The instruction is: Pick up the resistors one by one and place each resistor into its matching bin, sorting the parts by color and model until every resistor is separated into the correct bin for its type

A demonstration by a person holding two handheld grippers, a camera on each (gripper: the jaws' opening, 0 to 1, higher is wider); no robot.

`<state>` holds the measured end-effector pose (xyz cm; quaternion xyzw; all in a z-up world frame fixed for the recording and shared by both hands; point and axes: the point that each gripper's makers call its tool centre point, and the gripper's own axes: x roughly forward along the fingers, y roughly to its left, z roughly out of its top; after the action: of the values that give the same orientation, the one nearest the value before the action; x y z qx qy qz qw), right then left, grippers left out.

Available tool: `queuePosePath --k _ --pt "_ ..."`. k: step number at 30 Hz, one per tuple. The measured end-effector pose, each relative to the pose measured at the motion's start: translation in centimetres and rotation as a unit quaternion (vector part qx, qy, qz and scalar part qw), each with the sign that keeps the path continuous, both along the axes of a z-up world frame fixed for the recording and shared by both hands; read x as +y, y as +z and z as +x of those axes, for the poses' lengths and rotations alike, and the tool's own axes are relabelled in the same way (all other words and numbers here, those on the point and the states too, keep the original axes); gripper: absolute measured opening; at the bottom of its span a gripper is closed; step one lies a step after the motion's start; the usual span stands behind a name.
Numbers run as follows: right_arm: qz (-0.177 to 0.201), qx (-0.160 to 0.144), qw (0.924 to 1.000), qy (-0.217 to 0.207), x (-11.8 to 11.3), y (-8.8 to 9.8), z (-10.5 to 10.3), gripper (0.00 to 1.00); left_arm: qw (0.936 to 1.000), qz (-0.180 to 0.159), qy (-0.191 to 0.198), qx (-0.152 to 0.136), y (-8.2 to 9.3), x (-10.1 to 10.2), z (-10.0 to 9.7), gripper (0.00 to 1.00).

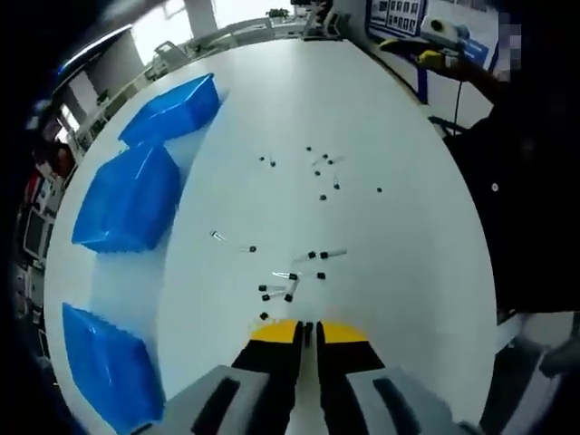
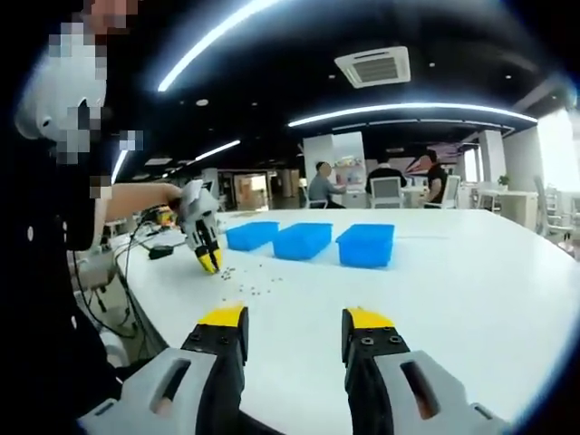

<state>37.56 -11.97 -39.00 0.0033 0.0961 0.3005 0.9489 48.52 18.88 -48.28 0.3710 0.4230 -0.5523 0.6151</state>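
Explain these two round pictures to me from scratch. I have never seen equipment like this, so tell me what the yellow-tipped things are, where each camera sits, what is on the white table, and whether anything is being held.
There is no robot here. A person holds a two-jaw gripper in each hand, and a fisheye camera rides on each one, looking forward along its jaws.

The left gripper view looks down on the white table. The left gripper has its yellow-tipped jaws closed together just above a scatter of small dark resistors; whether a part is pinched between them is too small to tell. Three blue bins stand along one side.

The right gripper view looks across the table from low down. The right gripper has its jaws wide apart, holding nothing. The left gripper also appears there, over the resistors, with the bins in a row behind it.
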Motion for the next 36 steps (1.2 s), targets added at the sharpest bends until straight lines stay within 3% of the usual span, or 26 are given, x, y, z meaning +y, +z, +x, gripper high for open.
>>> queuePosePath --k 7,12,14,16,19,21,26,29,31,32,33,35,36 --pt "-0.001 0.002 1.0 0.004 0.4 0.0 -0.1 0.43 0.9994 -0.027 0.019 0.014 0.0 0.0 -0.1 0.06" --pt "0.001 -0.002 1.0 0.004 0.5 0.4 -0.2 0.42 0.9976 -0.057 0.038 0.002 0.2 -0.1 -0.3 0.05" --pt "0.0 -0.006 1.0 0.005 0.5 0.6 -0.2 0.42 0.9938 -0.094 0.059 0.001 0.8 -0.5 -0.5 0.05" --pt "-0.002 -0.008 0.9999 0.006 0.5 0.7 -0.2 0.42 0.9855 -0.149 0.082 -0.01 2.3 -1.2 -0.3 0.05" --pt "-0.014 -0.014 0.9998 0.008 0.5 0.8 -0.2 0.43 0.9597 -0.25 0.124 -0.031 5.8 -2.3 -0.2 0.05" --pt "-0.017 -0.017 0.9997 0.01 0.5 1.0 -0.2 0.43 0.9397 -0.301 0.149 -0.062 8.0 -2.3 0.3 0.05" --pt "-0.022 -0.029 0.9993 0.012 0.6 1.8 -0.1 0.43 0.8775 -0.42 0.196 -0.125 13.3 -2.0 0.2 0.05" --pt "-0.02 -0.038 0.999 0.01 0.6 2.4 0.1 0.43 0.8388 -0.464 0.227 -0.172 15.5 -1.3 0.1 0.05" --pt "-0.021 -0.041 0.9989 0.009 0.6 2.7 0.1 0.43 0.8204 -0.474 0.239 -0.211 16.2 -0.8 0.0 0.05" --pt "-0.022 -0.044 0.9987 0.008 0.6 2.8 0.1 0.43 0.8056 -0.491 0.252 -0.216 16.7 -0.7 -0.2 0.05" --pt "-0.023 -0.046 0.9986 0.007 0.6 2.9 0.2 0.43 0.7951 -0.502 0.265 -0.213 16.8 -0.6 -0.2 0.05" --pt "-0.026 -0.049 0.9985 0.006 0.6 3.0 0.2 0.43 0.7791 -0.506 0.282 -0.24 17.1 -0.3 0.1 0.05" --pt "-0.026 -0.05 0.9984 0.006 0.5 3.1 0.1 0.43 0.7783 -0.506 0.284 -0.239 17.0 -0.5 0.1 0.05"
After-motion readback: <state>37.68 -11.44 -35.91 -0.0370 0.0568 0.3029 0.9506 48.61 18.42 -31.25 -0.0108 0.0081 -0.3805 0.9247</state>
